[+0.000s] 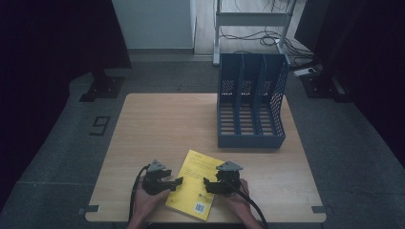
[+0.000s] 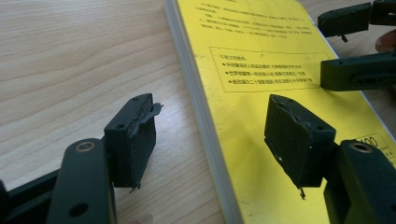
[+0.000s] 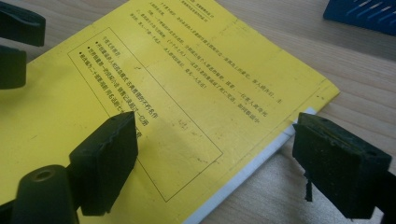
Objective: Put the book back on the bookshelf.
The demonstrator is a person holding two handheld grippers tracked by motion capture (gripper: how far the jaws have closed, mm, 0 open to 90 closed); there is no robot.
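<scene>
A yellow book (image 1: 195, 185) with black print and a barcode lies flat near the wooden table's front edge. My left gripper (image 1: 175, 184) sits at the book's left side, its jaws open. In the left gripper view the left gripper (image 2: 210, 106) straddles the yellow book's (image 2: 261, 60) pale page edge, one jaw over the wood and one over the cover, neither pressing on it. My right gripper (image 1: 207, 185) is at the book's right side. In the right gripper view the right gripper (image 3: 217, 125) stands open across the yellow book's (image 3: 187, 79) white edge.
A blue three-slot file rack (image 1: 250, 102) stands at the back right of the table (image 1: 157, 124), and its corner shows as the blue rack (image 3: 364, 11) in the right gripper view. Bare wood lies left of the book. A metal frame and cables are behind the table.
</scene>
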